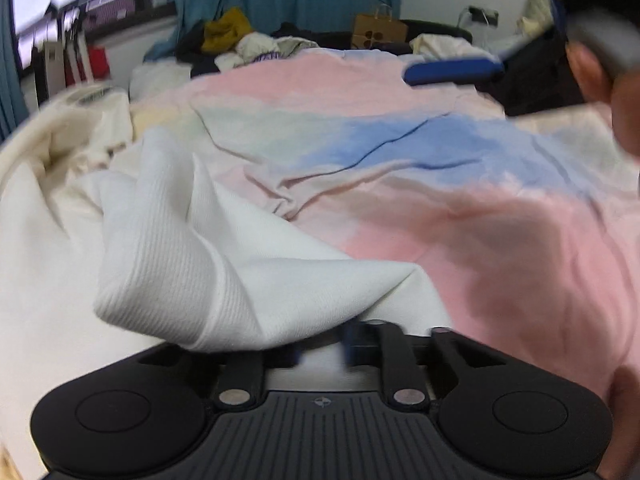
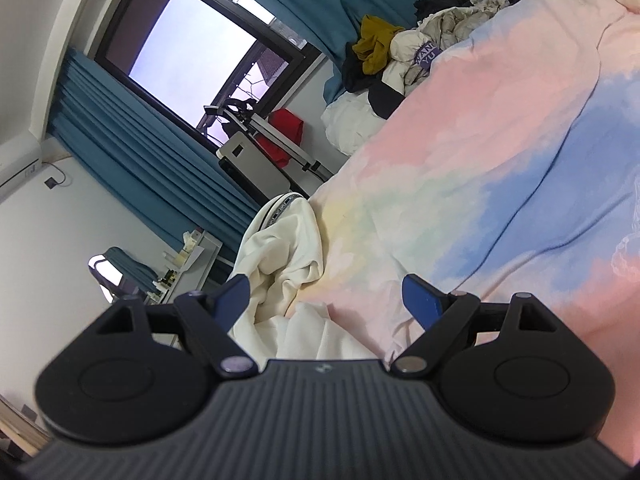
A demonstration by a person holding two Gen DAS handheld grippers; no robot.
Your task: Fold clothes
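Note:
A white ribbed garment (image 1: 180, 248) lies crumpled at the near left of a bed with a pastel pink, blue and yellow sheet (image 1: 400, 152). My left gripper (image 1: 320, 340) is shut on a fold of this garment, which drapes over its fingers and hides them. In the right wrist view the same cream-white garment (image 2: 280, 264) lies bunched at the bed's edge. My right gripper (image 2: 328, 300) is open and empty, tilted, just above the garment. The right gripper's blue finger (image 1: 452, 70) shows at the far right of the left wrist view.
A pile of other clothes (image 1: 248, 44), mustard, white and dark, sits at the far end of the bed (image 2: 400, 48). A brown paper bag (image 1: 378, 30) stands behind it. A window with teal curtains (image 2: 132, 152) is on the left, with a drying rack (image 2: 260, 136) below.

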